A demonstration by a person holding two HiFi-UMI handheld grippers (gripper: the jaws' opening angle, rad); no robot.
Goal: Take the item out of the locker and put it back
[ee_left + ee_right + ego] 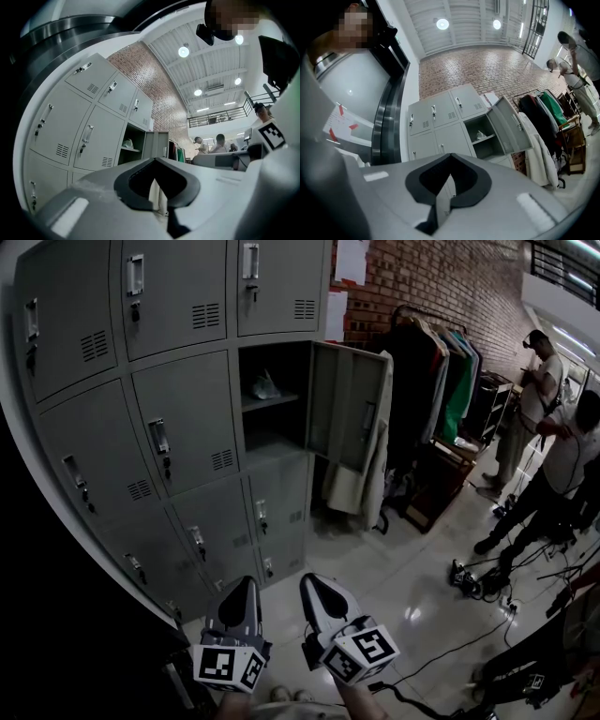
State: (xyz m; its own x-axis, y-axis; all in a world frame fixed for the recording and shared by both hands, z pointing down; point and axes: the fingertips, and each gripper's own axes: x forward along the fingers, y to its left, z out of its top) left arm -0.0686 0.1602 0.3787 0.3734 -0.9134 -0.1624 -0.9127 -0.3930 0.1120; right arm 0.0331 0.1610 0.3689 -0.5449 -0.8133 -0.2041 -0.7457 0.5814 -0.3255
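The left gripper (242, 585) and right gripper (315, 583) are held low before the lockers (178, 427), each with jaws together and empty. The pale item (265, 385) lies on the open locker's shelf, well apart from them. A light coat (361, 474) drapes the open door (339, 409). Beyond it stands a clothes rack (441, 362), and cables (469, 634) cross the floor.

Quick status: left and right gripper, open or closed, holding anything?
Left gripper: closed, empty.
Right gripper: closed, empty.

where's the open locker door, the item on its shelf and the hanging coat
open locker door (337, 399), head view, inner face
item on shelf (265, 386), head view, its middle
pale coat (352, 488), head view, lower folds
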